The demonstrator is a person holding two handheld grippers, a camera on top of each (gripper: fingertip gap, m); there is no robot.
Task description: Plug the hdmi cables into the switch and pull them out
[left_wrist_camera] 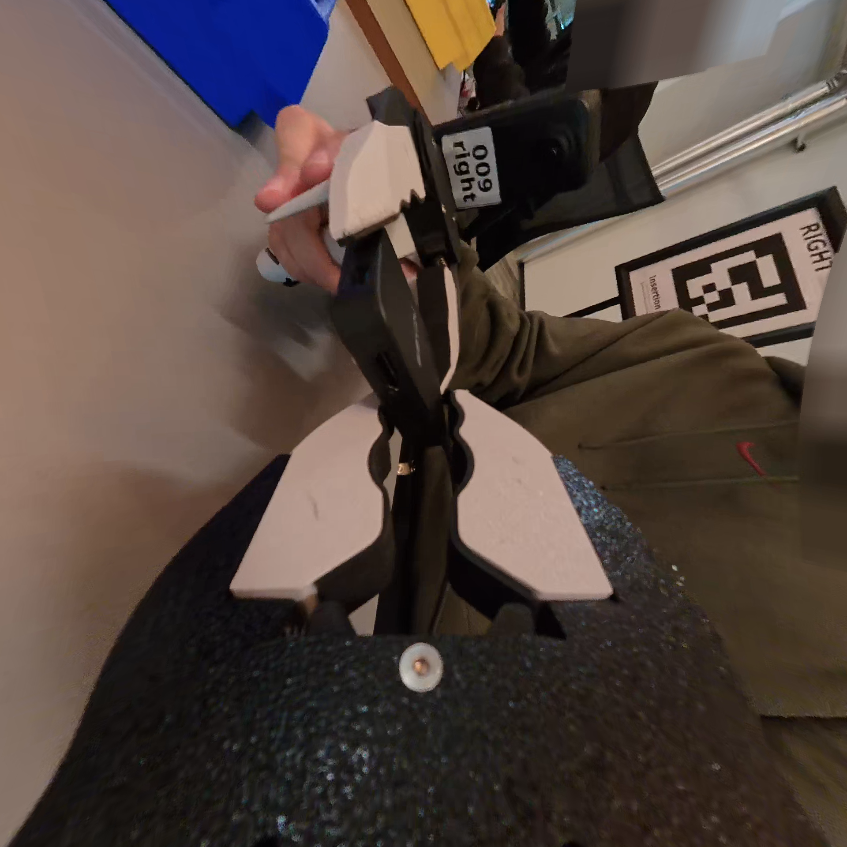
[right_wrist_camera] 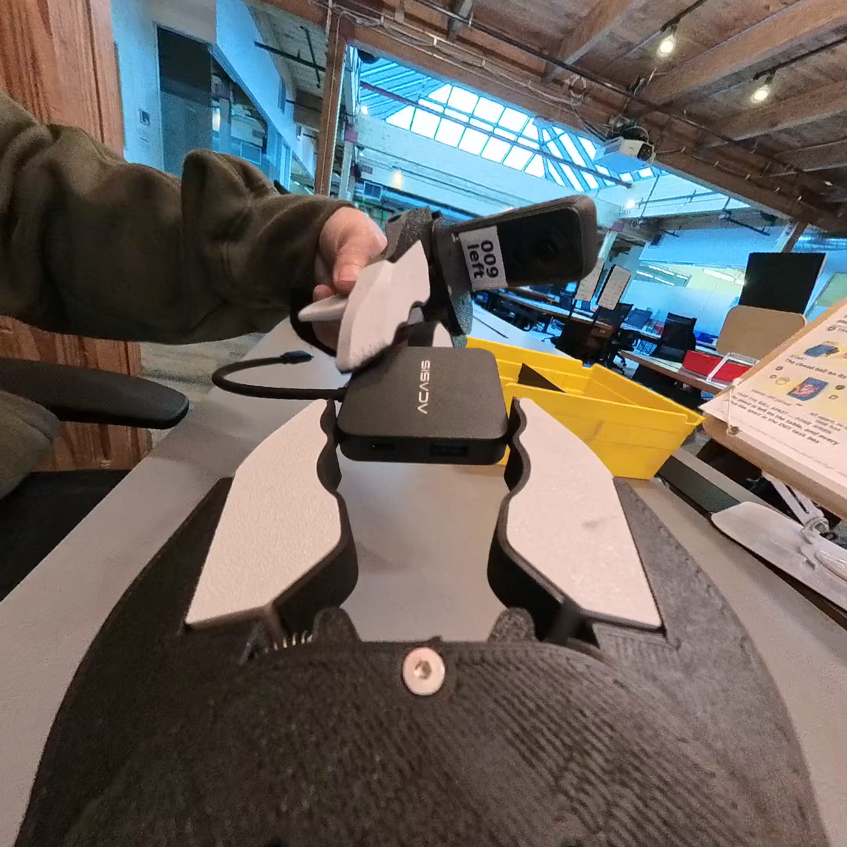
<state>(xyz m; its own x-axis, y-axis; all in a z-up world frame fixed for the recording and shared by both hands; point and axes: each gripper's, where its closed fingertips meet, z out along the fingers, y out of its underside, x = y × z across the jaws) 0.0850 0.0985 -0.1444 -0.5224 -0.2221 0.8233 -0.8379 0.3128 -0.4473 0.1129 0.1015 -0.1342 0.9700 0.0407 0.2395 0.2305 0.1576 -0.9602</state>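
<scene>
The right gripper (right_wrist_camera: pixel 424 440) has its fingers clamped on the sides of the black switch (right_wrist_camera: pixel 421 403), held above the tabletop (right_wrist_camera: pixel 114 495) — steadied, I'd guess. The left gripper (left_wrist_camera: pixel 419 440) pinches a black HDMI plug (left_wrist_camera: pixel 415 463) right at the switch's far edge — whether it's seated, I can't tell.

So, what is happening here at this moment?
A person holds a gripper in each hand above a grey table. The right gripper is shut on the black switch, by its two sides. The left gripper is shut on a black cable and meets the switch at its far end. Whether the plug is in, I cannot tell.
</scene>
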